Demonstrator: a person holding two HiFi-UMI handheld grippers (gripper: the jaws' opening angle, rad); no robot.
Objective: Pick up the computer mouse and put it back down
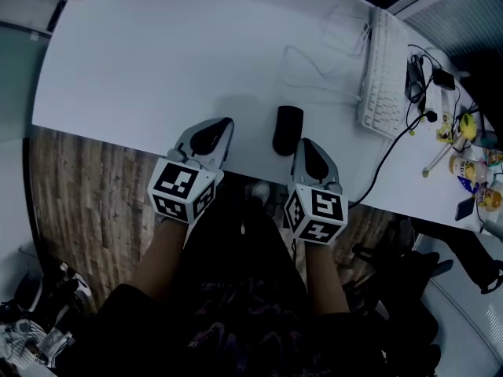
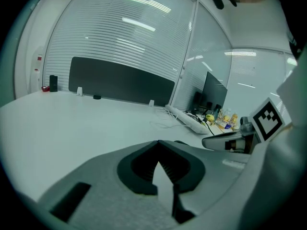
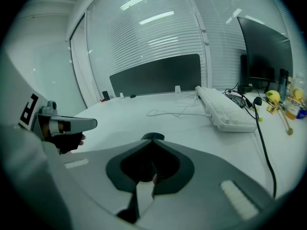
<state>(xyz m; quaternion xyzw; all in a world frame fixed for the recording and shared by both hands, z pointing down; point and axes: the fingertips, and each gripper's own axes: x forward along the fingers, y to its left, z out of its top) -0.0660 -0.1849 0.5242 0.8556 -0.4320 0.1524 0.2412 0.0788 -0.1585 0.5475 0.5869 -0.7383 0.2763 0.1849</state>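
The left tool (image 1: 227,122) is hanging over the near edge of the white worktop (image 1: 141,61), and its two jaws are meeting at the tips with nothing between them. The right tool (image 1: 302,143) is hanging beside it. Its jaws are pressing together in the same way and are holding nothing. The black computer mouse (image 1: 288,129) is lying flat on the worktop between the two tools. It is sitting just ahead of the right tool's tip and slightly to that tool's left, and well to the right of the left tool's tip (in the right gripper view only its dark top is peeking over the closed tip). A white keyboard (image 1: 383,75) is lying farther ahead and to the right of the right tool. A thin white cable (image 1: 314,73) is running from it across the worktop, ahead of the mouse. A dark monitor (image 3: 266,47) is standing beyond the keyboard.
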